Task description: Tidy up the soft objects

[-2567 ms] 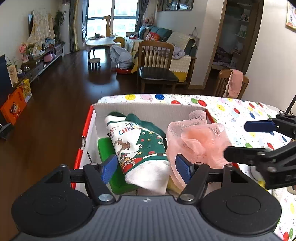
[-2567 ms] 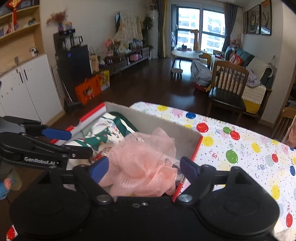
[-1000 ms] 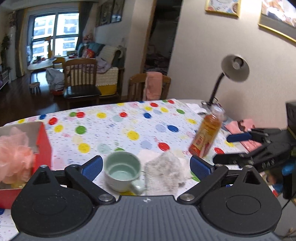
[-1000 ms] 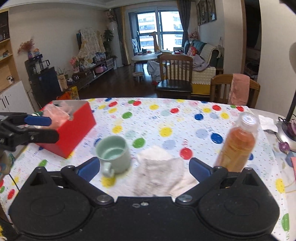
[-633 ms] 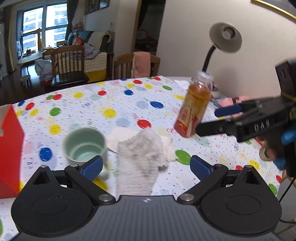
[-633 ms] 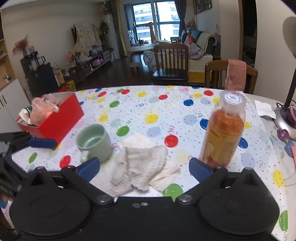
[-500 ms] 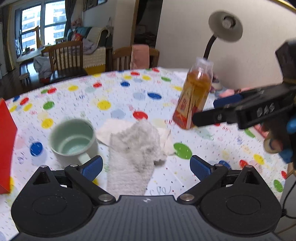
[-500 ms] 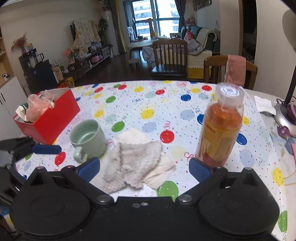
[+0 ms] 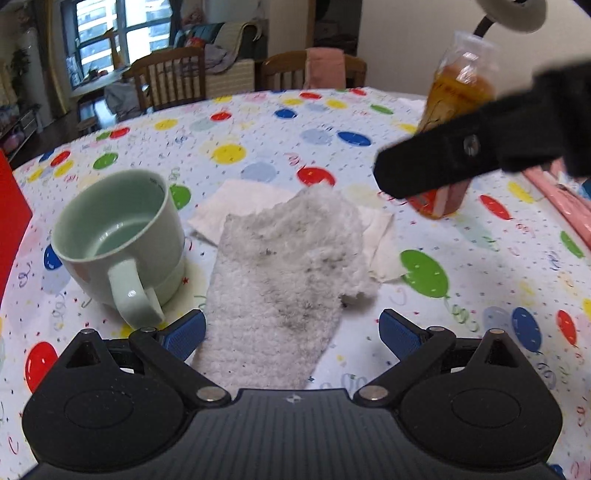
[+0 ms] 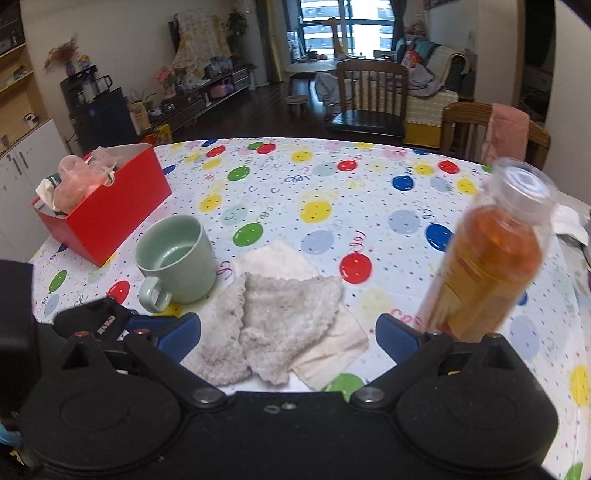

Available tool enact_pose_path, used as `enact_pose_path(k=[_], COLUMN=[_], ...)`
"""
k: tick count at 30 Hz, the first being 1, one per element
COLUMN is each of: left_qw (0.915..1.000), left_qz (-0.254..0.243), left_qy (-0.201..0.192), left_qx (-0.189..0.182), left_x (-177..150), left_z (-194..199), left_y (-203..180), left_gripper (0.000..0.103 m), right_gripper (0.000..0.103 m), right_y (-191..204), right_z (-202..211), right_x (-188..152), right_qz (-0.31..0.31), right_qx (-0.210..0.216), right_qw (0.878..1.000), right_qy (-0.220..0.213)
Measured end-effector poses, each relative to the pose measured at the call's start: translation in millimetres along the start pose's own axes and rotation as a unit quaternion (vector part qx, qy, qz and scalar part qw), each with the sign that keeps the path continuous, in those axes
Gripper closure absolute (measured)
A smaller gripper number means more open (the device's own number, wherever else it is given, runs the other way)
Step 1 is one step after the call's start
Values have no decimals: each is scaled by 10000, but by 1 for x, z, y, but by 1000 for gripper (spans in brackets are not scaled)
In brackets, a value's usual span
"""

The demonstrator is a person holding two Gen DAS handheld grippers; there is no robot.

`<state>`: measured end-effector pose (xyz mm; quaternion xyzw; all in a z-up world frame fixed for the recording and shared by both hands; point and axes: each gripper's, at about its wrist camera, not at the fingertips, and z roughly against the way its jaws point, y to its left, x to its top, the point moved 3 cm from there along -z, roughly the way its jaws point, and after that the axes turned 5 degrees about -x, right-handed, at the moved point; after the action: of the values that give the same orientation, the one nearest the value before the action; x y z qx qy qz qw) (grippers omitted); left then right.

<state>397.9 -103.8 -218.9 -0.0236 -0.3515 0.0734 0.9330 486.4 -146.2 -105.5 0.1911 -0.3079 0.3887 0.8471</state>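
Observation:
A fluffy grey-white cloth (image 9: 284, 273) (image 10: 273, 321) lies on the dotted tablecloth, on top of a white paper napkin (image 9: 236, 206) (image 10: 328, 350). My left gripper (image 9: 291, 332) is open, low over the cloth's near end, its blue pads on either side of it. My right gripper (image 10: 288, 338) is open too, just above the same cloth from the other side. The red box (image 10: 110, 206) at the far left holds a pink mesh puff (image 10: 81, 173) and a green-and-white fabric piece (image 10: 46, 186).
A pale green mug (image 9: 118, 240) (image 10: 175, 258) stands just left of the cloth. An orange drink bottle (image 10: 491, 258) (image 9: 454, 96) stands to its right. Wooden chairs (image 10: 369, 96) sit beyond the far table edge. A desk lamp (image 9: 511, 11) is at the right.
Both grippers swung away from the red box, across the table to the grey cloth, and have come lower and closer to it. The right gripper's finger now crosses the left view.

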Motion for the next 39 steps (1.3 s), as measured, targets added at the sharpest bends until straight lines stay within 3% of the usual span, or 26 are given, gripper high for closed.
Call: enact_pose_path(k=[3, 10, 17, 20, 26, 29, 32, 34, 39], left_qw=[9999, 9993, 9987, 9986, 9985, 9985, 9984, 9984, 9988], left_qz=[69, 291, 413, 461, 408, 448, 512, 528, 465], left_qy=[53, 70, 28, 33, 47, 35, 9, -1, -50], left_qx=[61, 205, 289, 254, 357, 324, 235, 206, 125], left_x=[-1, -1, -2, -2, -2, -1, -1, -2, -3], left_z=[-6, -9, -3, -3, -1, 1, 4, 5, 13], left_y=[2, 10, 19, 21, 22, 25, 28, 28, 25], left_gripper=[3, 16, 34, 35, 50, 64, 70, 73, 79], right_gripper=[2, 2, 8, 14, 31, 39, 55, 73, 98], right_y=[4, 21, 22, 20, 23, 28, 30, 30, 23], right_z=[-9, -54, -122, -141, -160, -161, -159, -158, -149], right_x=[7, 33, 43, 43, 43, 44, 45, 47, 47], right_qz=[88, 338, 394, 396, 567, 810, 850, 873, 731], right_qx=[64, 114, -51, -127, -190, -302, -277, -329, -393], right_qw=[9999, 9994, 9981, 9974, 9954, 9938, 9937, 9934, 9948], right_qy=[15, 1, 473, 589, 745, 694, 673, 669, 585])
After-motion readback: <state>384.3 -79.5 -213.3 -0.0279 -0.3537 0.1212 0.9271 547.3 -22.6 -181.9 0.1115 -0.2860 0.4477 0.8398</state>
